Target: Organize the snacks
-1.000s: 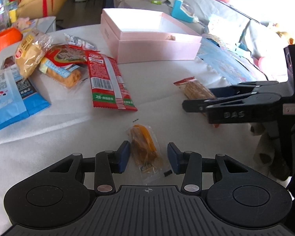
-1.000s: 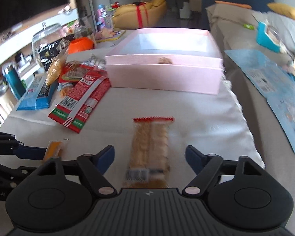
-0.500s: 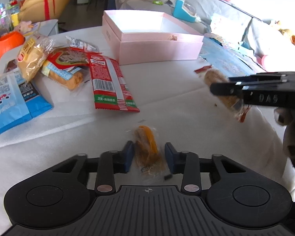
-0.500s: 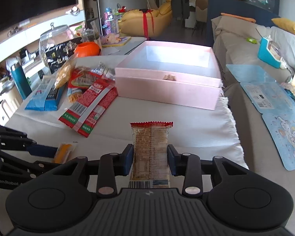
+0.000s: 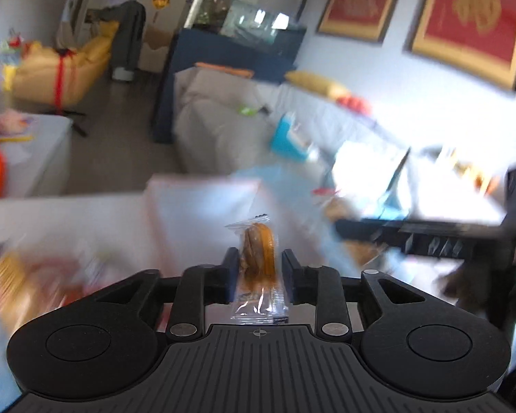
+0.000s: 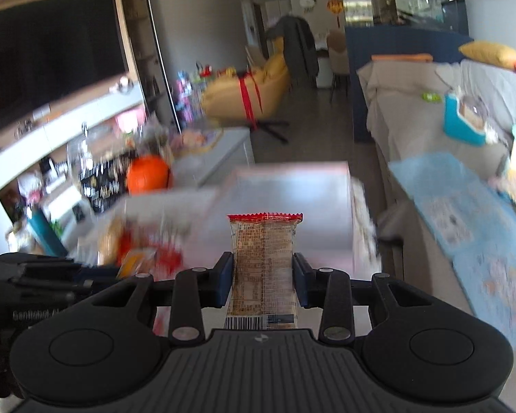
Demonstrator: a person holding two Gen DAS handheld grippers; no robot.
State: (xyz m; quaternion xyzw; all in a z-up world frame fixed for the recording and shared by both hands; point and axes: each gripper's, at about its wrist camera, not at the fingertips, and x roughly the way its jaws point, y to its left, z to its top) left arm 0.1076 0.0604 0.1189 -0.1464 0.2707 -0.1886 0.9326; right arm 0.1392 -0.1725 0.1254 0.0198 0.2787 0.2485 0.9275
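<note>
My left gripper (image 5: 258,261) is shut on a small clear packet with an orange-brown snack (image 5: 258,258), held up off the table. My right gripper (image 6: 262,265) is shut on a tan biscuit packet with a red top edge (image 6: 263,251), also lifted. The pink box (image 6: 292,203) lies ahead of both, blurred; it also shows in the left wrist view (image 5: 203,206). The right gripper shows at the right of the left wrist view (image 5: 430,241), and the left gripper at the lower left of the right wrist view (image 6: 51,275).
Several snack packets (image 6: 137,251) lie blurred on the white table left of the box. An orange round object (image 6: 148,175) stands behind them. A grey sofa with a blue mat (image 6: 464,213) runs along the right.
Both grippers have lifted their packets off the table and tilted upward toward the pink box; the views now show the room and are motion-blurred.
</note>
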